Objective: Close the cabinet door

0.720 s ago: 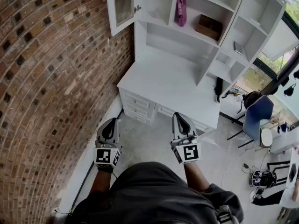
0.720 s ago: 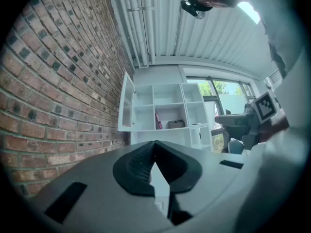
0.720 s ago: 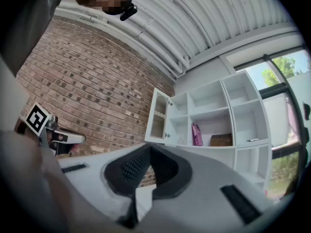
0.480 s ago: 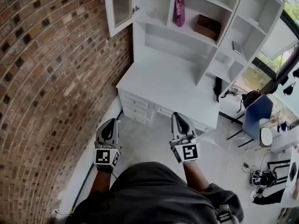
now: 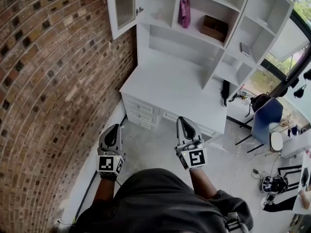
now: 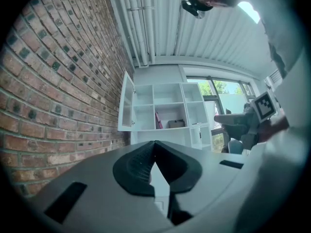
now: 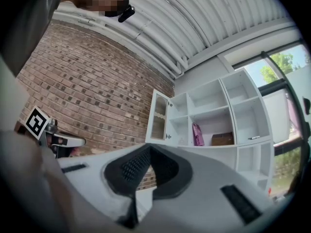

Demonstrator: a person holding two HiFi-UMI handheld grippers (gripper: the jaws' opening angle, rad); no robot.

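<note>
Both pressed together: left hand-held gripper (image 5: pixel 114 128), right hand-held gripper (image 5: pixel 183 122); cabinet door (image 5: pixel 121 6) open.

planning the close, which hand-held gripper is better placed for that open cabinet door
Left, probably. The left hand-held gripper sits nearly below the open cabinet door by the brick wall; the right hand-held gripper is further aside.

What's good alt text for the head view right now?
Seen from above, a white desk-and-shelf unit stands against a brick wall, its paned cabinet door hanging open at upper left. A person holds the left gripper and right gripper low, jaws together and empty, well short of the door.
</note>
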